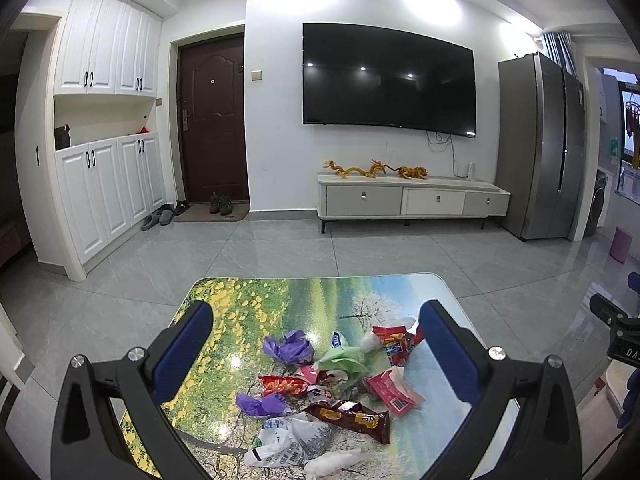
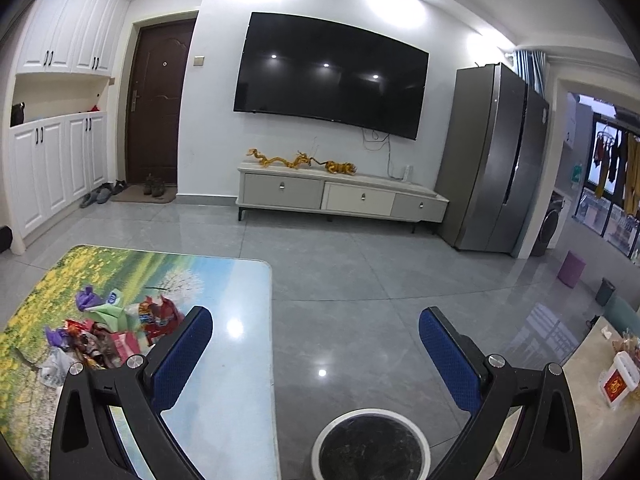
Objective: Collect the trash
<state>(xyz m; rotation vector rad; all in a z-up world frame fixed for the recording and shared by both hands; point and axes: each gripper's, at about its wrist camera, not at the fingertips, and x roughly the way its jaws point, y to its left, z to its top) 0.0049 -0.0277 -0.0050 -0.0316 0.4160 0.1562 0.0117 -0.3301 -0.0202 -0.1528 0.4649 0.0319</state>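
Note:
A heap of trash [image 1: 332,384] lies on a low table [image 1: 240,312] printed with a landscape: purple crumpled plastic [image 1: 290,346], a brown snack wrapper [image 1: 352,418], a pink packet [image 1: 392,392], white bags [image 1: 284,440]. My left gripper [image 1: 316,340] hangs open above the heap, blue pads wide apart, nothing held. In the right wrist view the same heap [image 2: 116,332] sits at lower left. My right gripper [image 2: 316,340] is open and empty, right of the table, above a round white-rimmed bin [image 2: 372,444] on the floor.
Grey tiled floor [image 2: 360,272] stretches to a TV cabinet [image 2: 340,196] under a wall TV. A grey fridge [image 2: 492,160] stands at right, a pink stool [image 2: 572,268] and dark bin [image 2: 605,291] beyond. Another table with a red-and-white box [image 2: 618,380] is at far right. Shoes lie by the door [image 1: 212,120].

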